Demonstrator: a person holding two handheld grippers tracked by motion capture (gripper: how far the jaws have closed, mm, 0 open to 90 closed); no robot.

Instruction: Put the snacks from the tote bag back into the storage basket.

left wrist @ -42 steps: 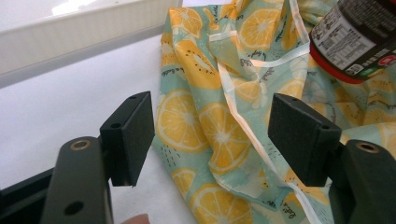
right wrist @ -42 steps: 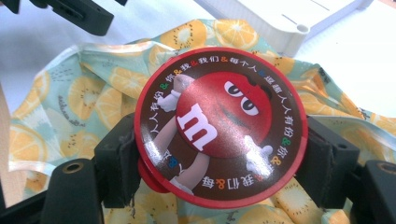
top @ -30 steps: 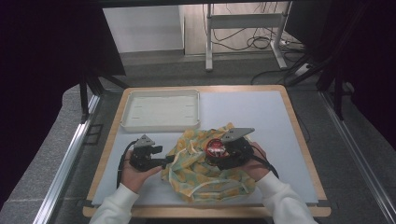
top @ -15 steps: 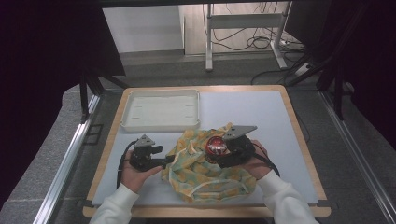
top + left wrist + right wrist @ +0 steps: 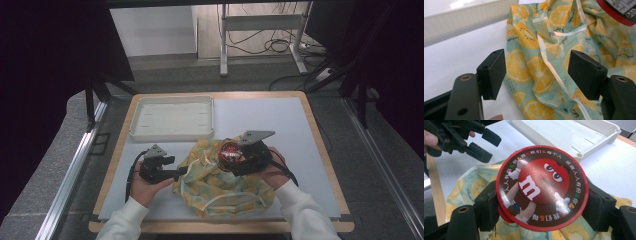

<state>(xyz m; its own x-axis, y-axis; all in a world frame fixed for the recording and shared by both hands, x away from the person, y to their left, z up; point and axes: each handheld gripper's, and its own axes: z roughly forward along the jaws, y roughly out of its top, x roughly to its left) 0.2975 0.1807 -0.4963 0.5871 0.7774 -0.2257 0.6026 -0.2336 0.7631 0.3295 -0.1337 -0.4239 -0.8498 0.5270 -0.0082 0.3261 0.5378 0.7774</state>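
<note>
A round red tin with a cartoon candy figure on its lid sits crosswise between the jaws of my right gripper, which is shut on its rim. In the high view the tin hangs over the top of a crumpled lemon-print cloth bag, with the right gripper behind it. My left gripper stands open at the bag's left edge. The cloth with its white drawstring lies beyond the jaws, and neither pad presses on it. In the high view the left gripper points right toward the bag.
A shallow white tray lies at the back left of the pale mat, close behind the bag. Its wall runs across the top left of the left gripper view. The table's wooden edge borders the mat.
</note>
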